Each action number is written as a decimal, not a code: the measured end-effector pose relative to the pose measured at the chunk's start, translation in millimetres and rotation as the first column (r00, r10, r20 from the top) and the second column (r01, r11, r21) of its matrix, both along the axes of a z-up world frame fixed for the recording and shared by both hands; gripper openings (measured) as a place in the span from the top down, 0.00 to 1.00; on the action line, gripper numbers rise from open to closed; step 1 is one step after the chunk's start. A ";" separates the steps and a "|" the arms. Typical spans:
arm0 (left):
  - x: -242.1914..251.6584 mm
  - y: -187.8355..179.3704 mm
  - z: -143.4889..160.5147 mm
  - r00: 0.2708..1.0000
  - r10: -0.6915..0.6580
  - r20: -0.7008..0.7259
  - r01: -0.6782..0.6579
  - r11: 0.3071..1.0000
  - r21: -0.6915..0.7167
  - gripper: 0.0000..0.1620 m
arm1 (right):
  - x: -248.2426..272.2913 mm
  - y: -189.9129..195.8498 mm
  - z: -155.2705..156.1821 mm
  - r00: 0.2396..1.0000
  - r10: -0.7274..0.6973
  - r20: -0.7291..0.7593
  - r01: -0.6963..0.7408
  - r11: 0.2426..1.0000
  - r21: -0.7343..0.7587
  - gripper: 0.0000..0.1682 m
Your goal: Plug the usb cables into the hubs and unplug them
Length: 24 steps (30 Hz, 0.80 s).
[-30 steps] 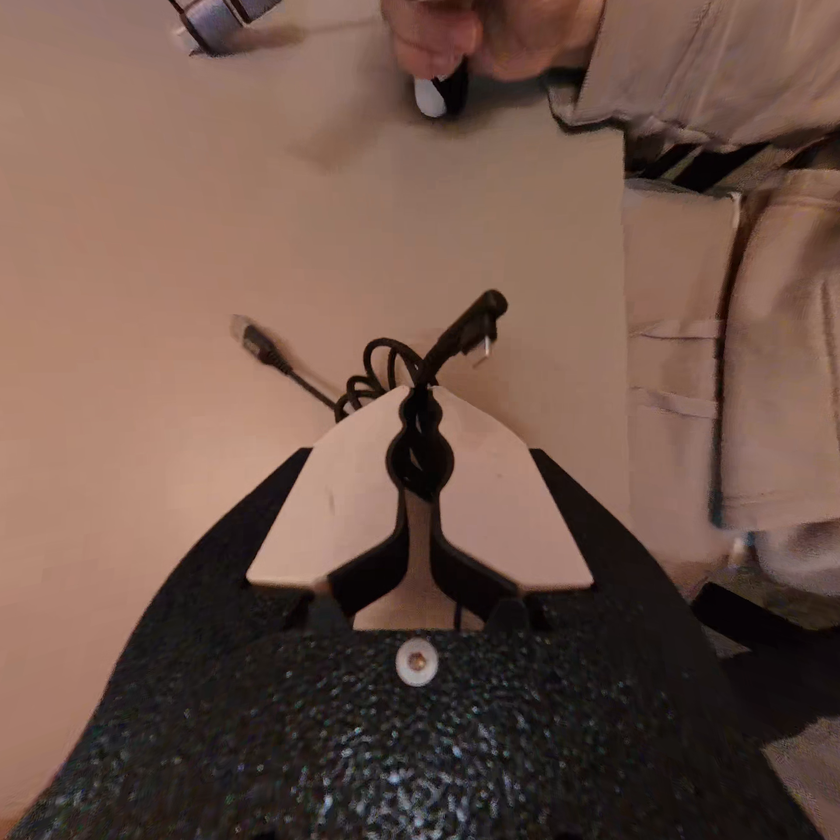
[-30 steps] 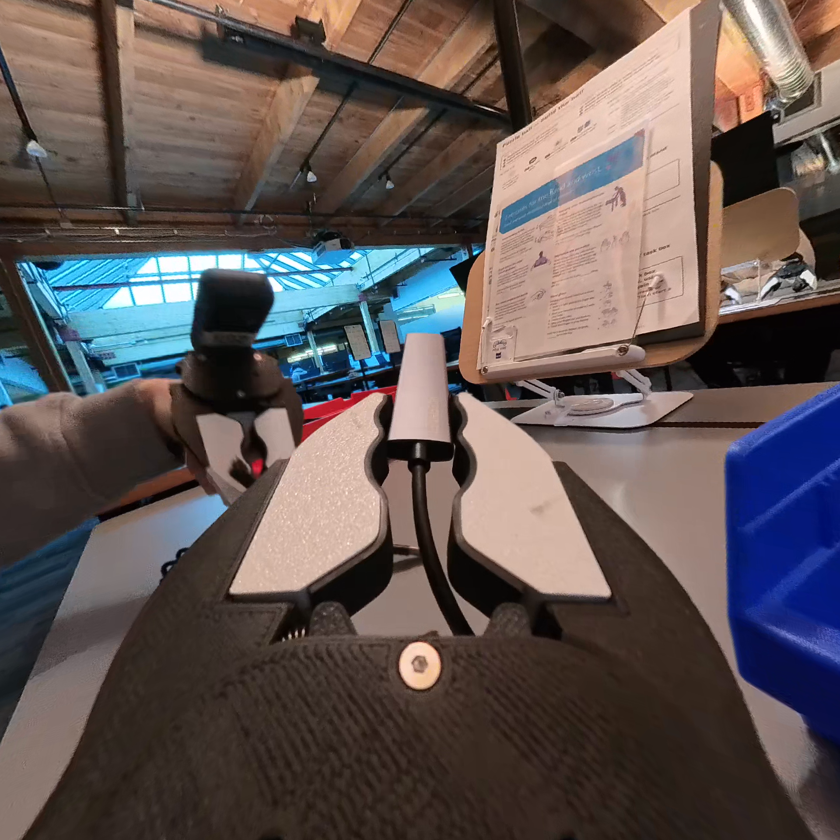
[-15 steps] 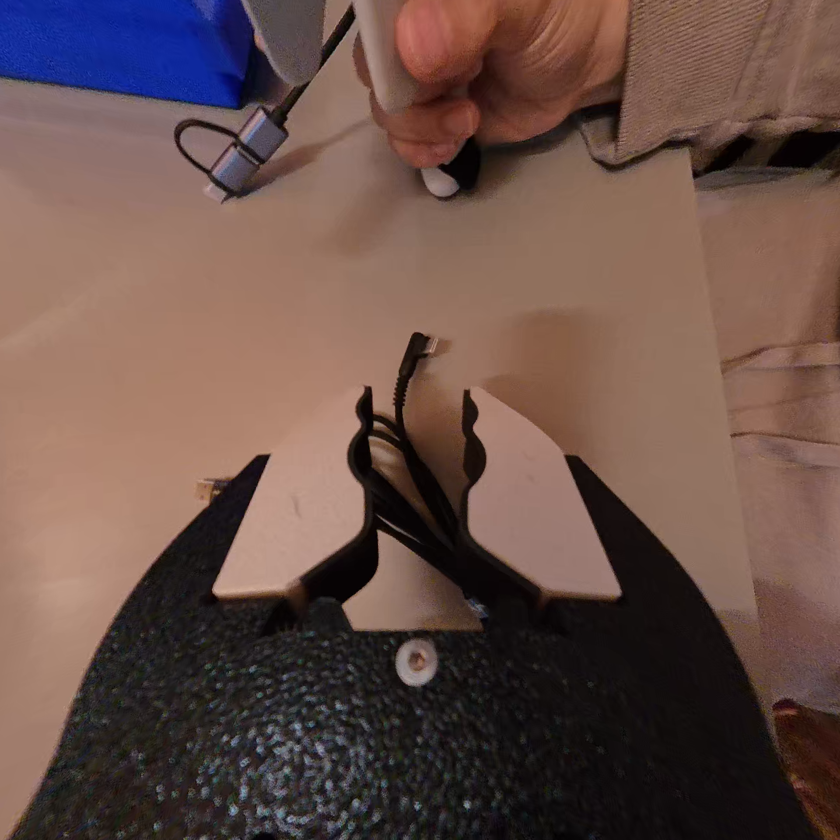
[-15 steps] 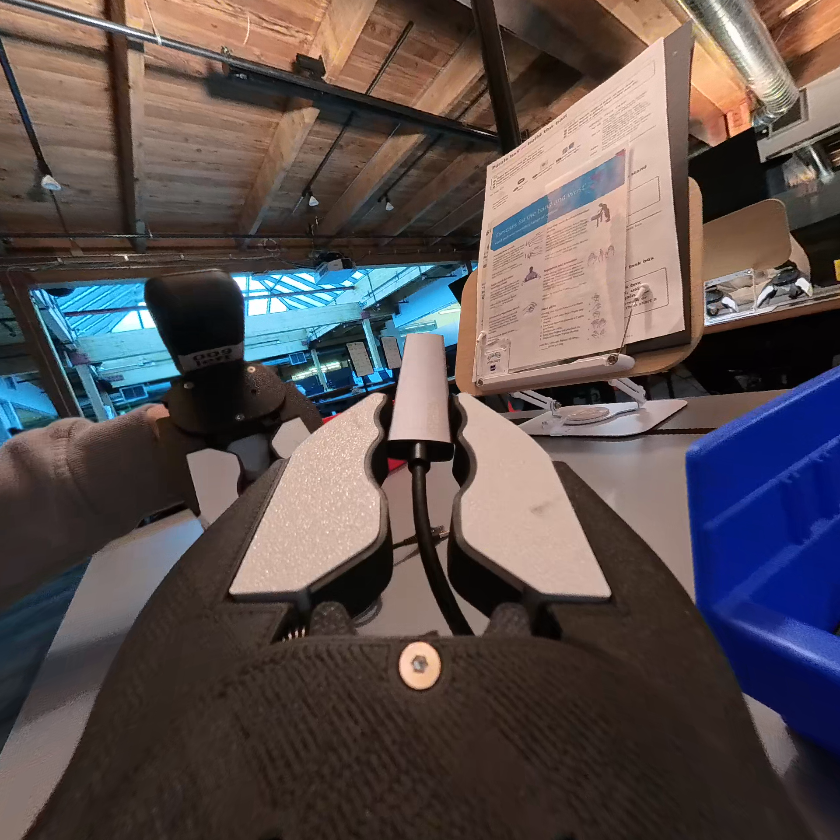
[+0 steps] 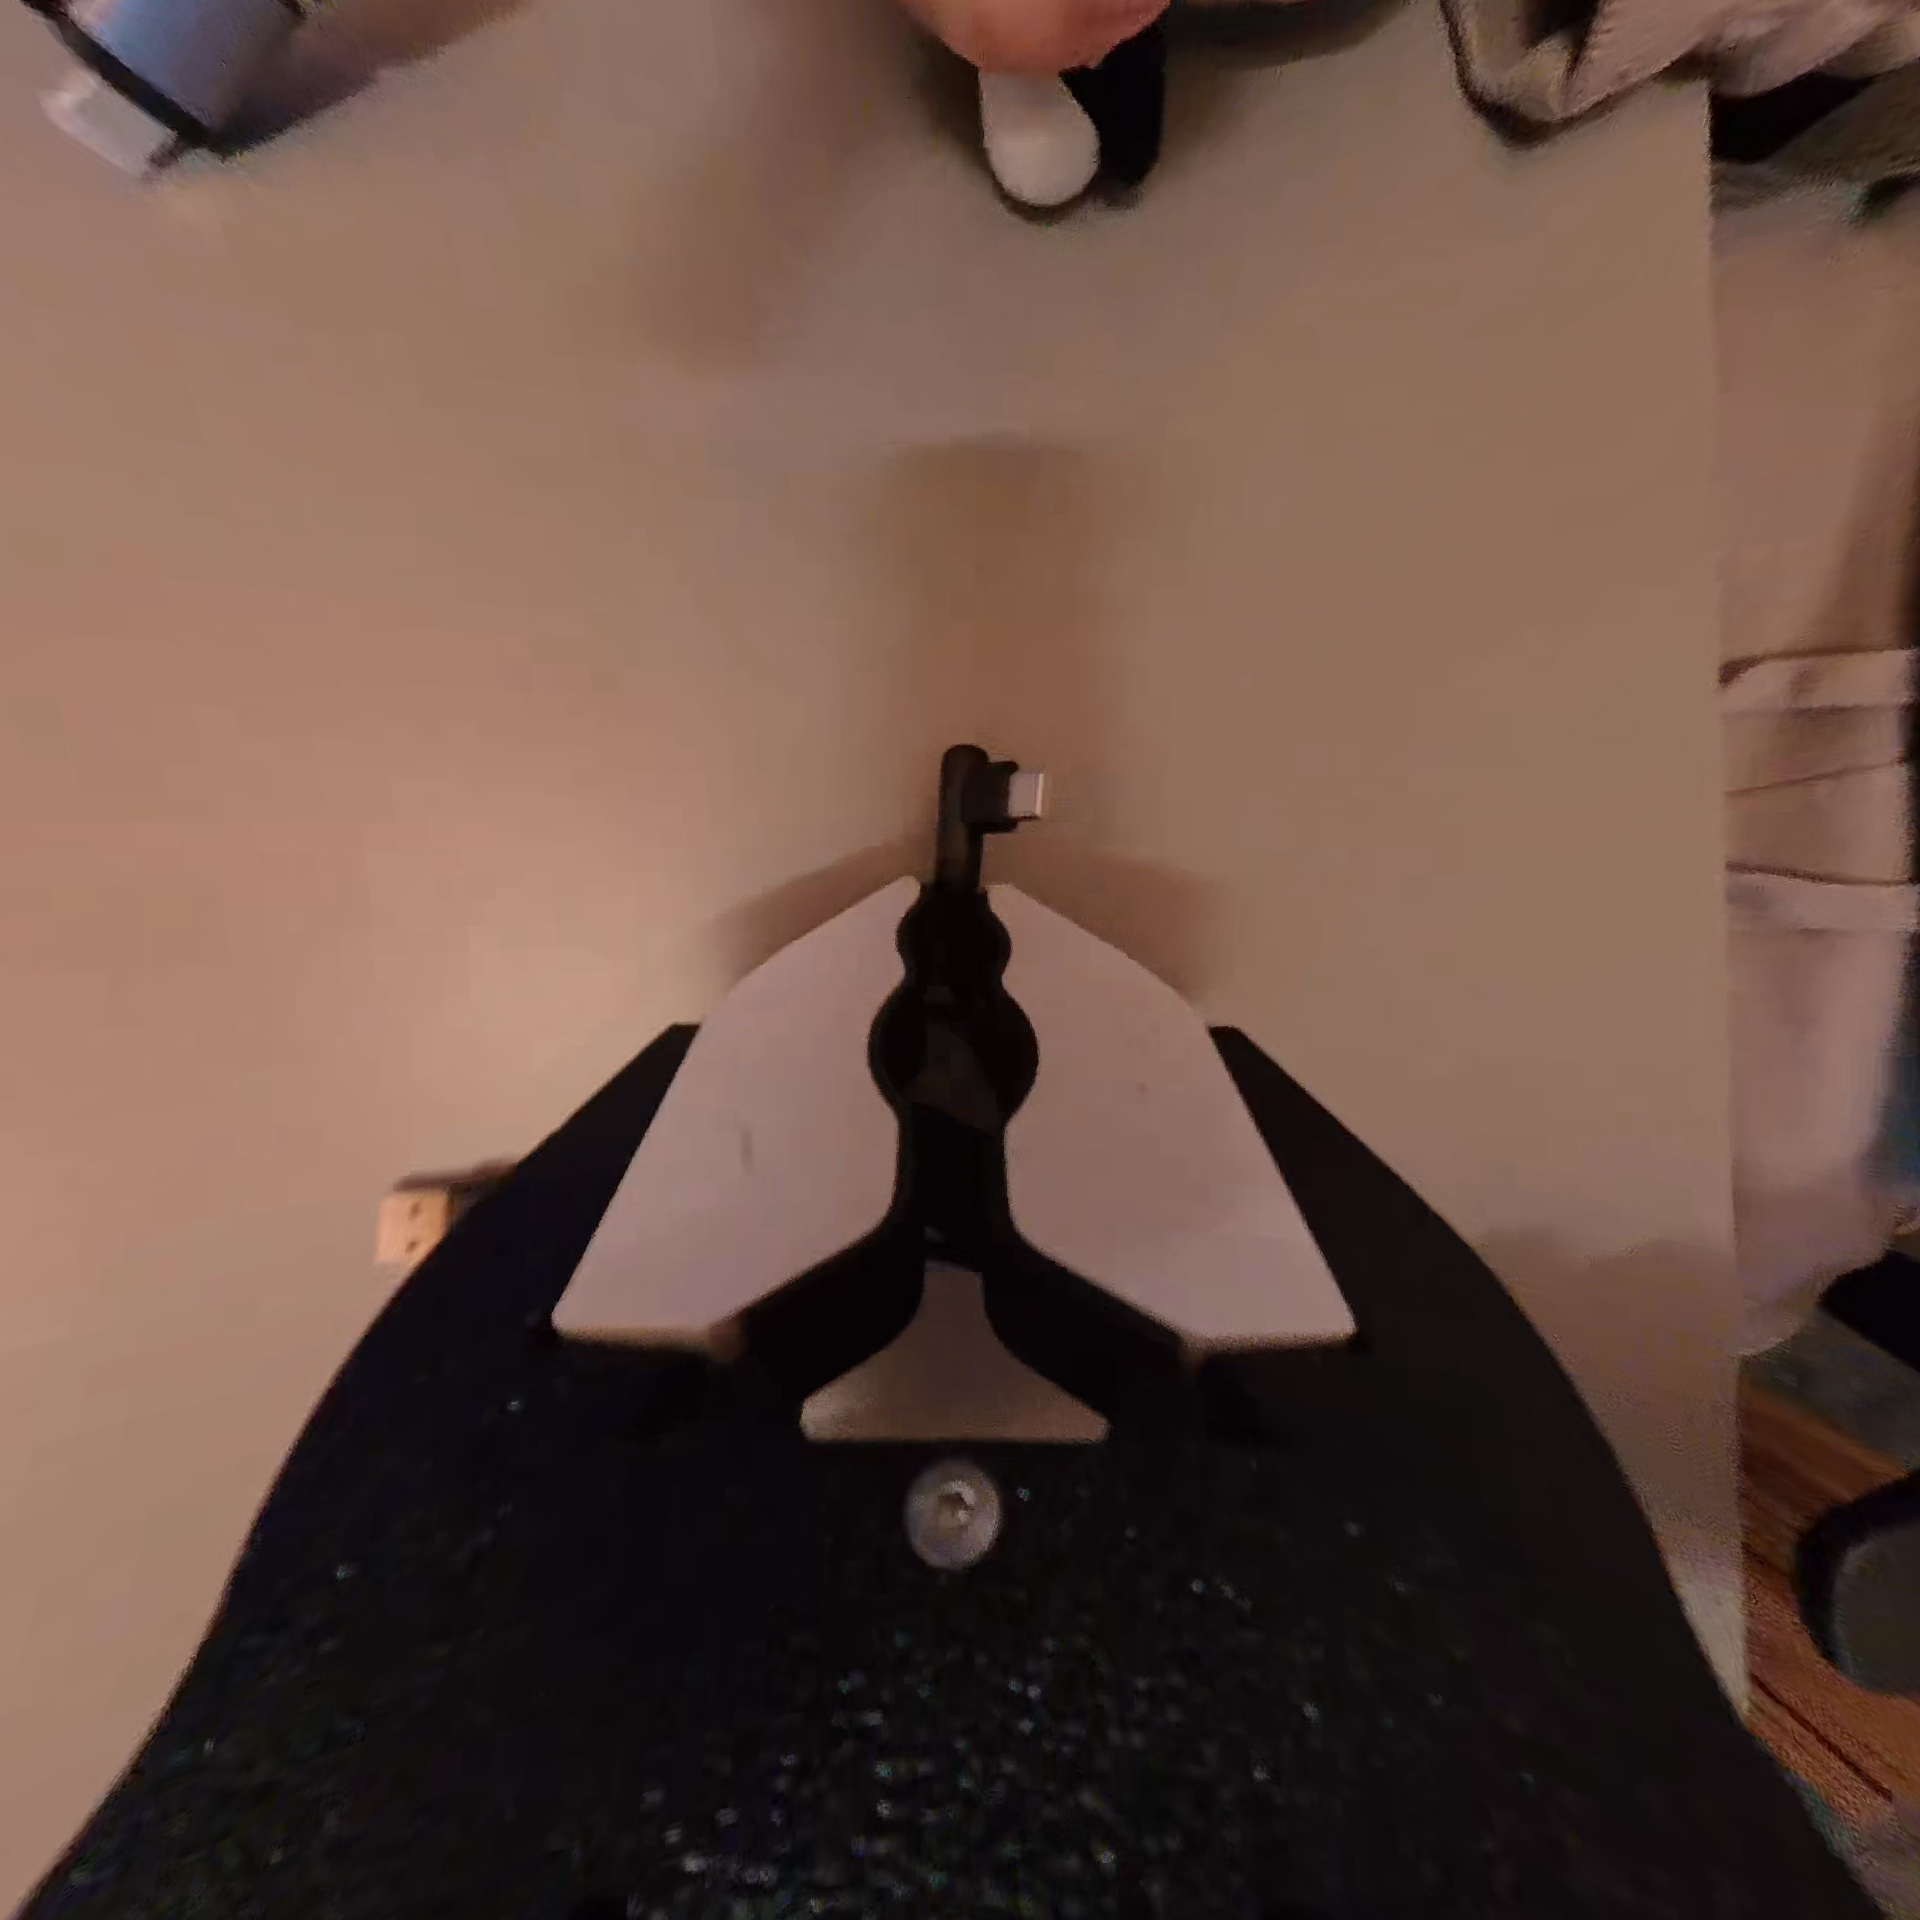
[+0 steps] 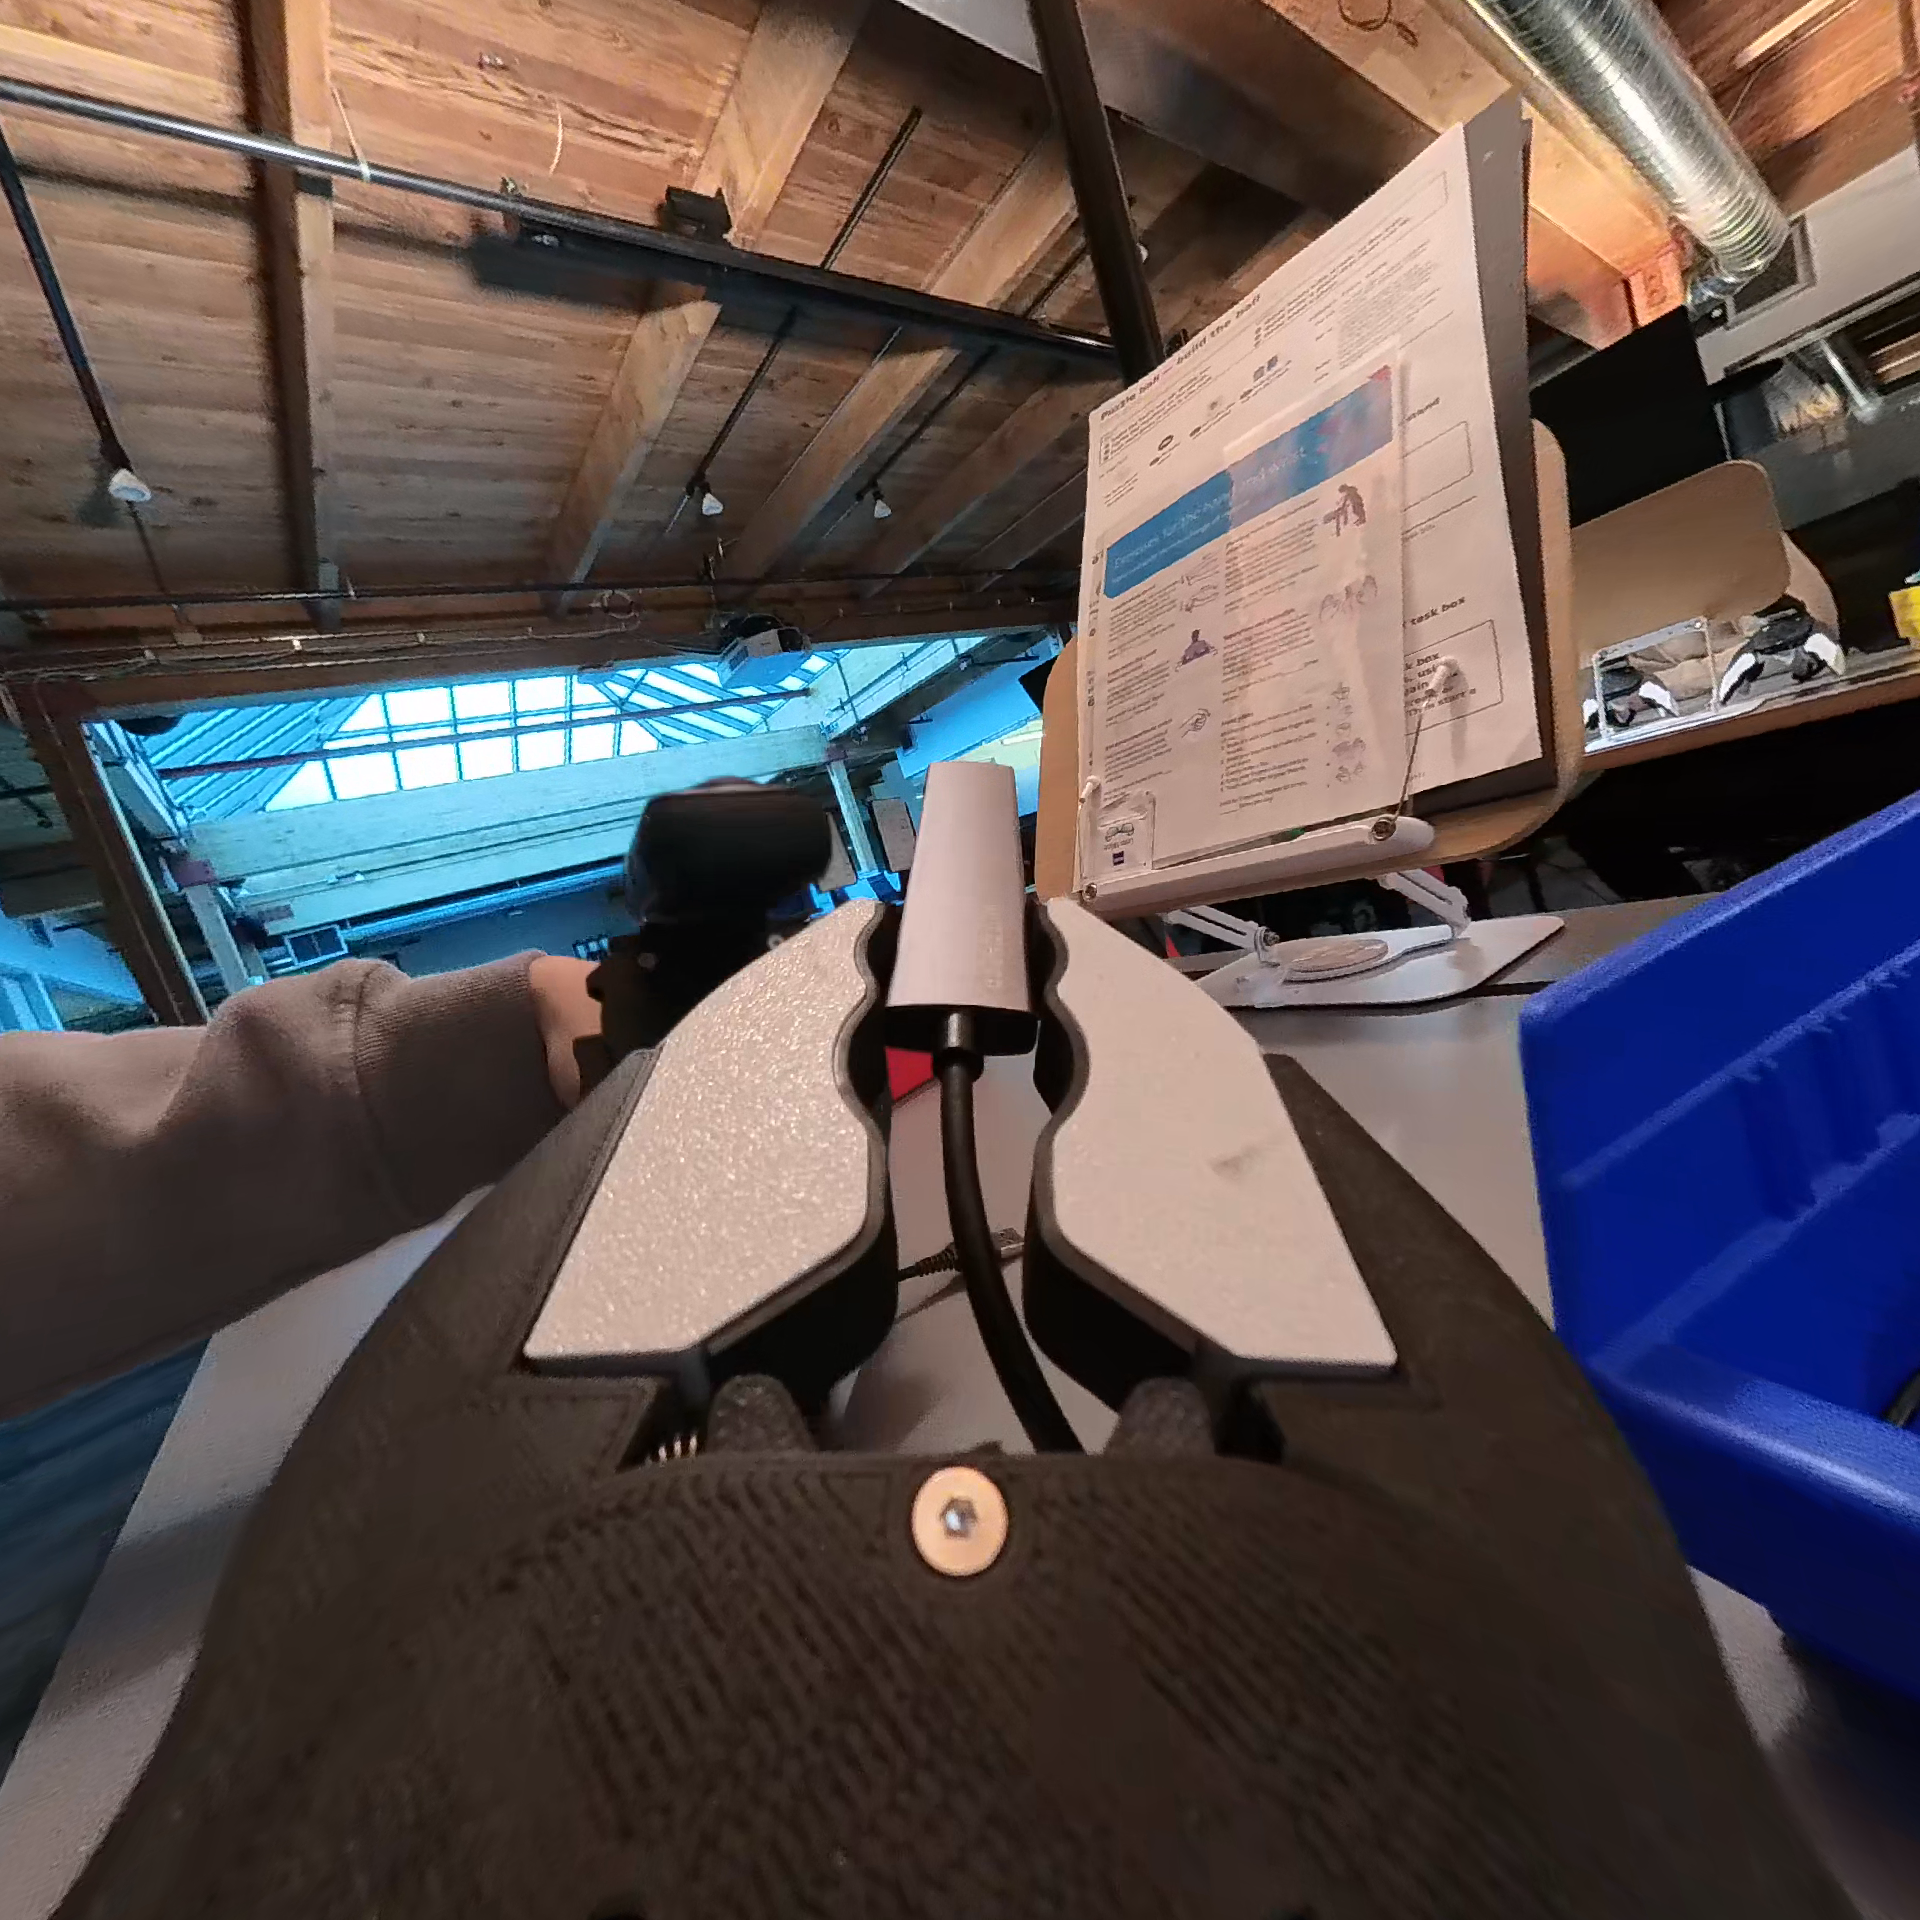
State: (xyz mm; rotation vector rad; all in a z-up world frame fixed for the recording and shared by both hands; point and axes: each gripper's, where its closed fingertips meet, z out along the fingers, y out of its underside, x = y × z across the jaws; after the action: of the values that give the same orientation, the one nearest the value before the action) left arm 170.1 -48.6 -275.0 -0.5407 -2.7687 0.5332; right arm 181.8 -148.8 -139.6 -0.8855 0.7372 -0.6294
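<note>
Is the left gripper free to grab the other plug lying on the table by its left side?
Probably not: the left gripper is shut on the black cable, so the plug stays out of its grasp.

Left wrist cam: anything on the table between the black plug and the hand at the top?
Nothing: bare table between the black plug and the hand in the left wrist view.

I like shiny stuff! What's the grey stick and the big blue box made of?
The grey hub looks like metal, maybe aluminium: smooth, matte silver sides, though painted plastic is possible. The blue bin looks like hard plastic: glossy, evenly coloured, with moulded ridges.
</note>
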 end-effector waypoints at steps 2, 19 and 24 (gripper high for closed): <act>20.5 0.2 14.8 0.996 0.044 0.073 -0.040 0.997 -0.062 0.96 | 0.0 -1.5 0.1 1.000 -0.002 0.000 0.002 1.000 0.009 0.86; 77.8 31.7 100.4 0.451 0.605 0.657 0.073 0.708 -0.702 0.97 | -1.2 -2.4 1.3 1.000 0.007 0.013 -0.007 1.000 0.018 0.85; 45.1 39.6 30.4 0.555 0.504 0.662 -0.024 0.805 -0.593 0.96 | -1.1 -1.9 1.3 1.000 0.009 0.013 -0.009 1.000 0.015 0.86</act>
State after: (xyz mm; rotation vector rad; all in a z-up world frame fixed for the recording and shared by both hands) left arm 215.1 -9.1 -244.6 -0.5345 -3.6088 1.5024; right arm 180.7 -150.7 -138.3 -0.8704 0.7253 -0.6201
